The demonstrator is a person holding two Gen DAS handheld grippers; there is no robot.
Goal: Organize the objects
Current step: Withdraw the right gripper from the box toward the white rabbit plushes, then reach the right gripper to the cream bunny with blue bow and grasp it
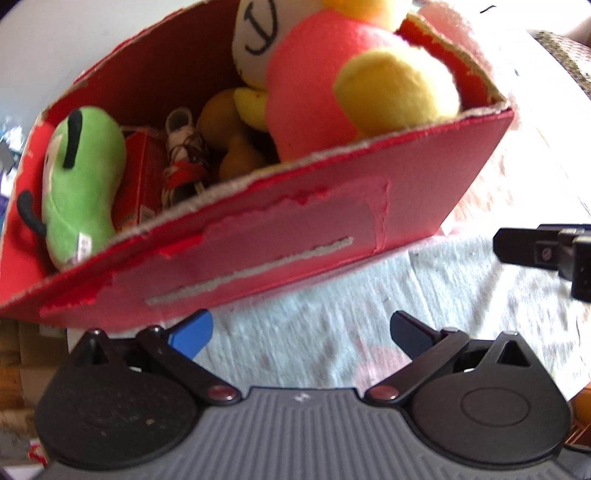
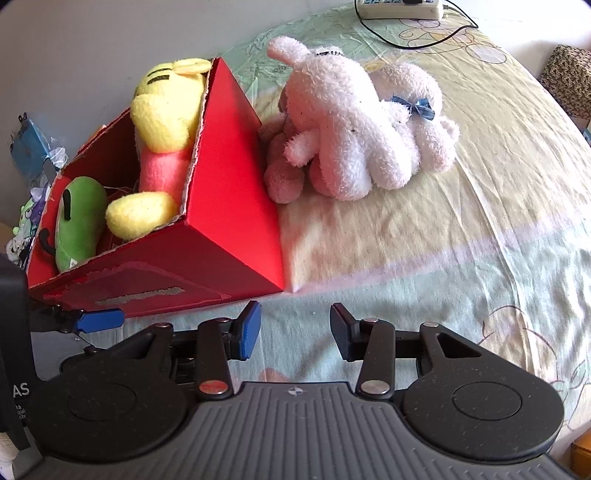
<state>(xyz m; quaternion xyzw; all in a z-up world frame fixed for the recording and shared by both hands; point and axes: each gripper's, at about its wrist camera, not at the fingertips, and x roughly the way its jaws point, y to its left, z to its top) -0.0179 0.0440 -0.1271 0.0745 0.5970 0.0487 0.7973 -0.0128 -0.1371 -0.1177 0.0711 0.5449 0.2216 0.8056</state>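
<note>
Both the left gripper [image 1: 301,334] and right gripper [image 2: 295,330] hang released, empty, before the red box [image 2: 229,206].

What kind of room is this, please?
Most likely a bedroom. The red box of toys stands on a bed sheet printed with cartoon drawings, a white plush rabbit lies beside the box, and a power strip rests on the sheet near the wall.

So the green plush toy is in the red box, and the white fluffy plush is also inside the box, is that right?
Not quite. The green plush toy is in the red box, but the white fluffy plush lies outside it, on the bedsheet beside the box. The right wrist view shows this.
</note>
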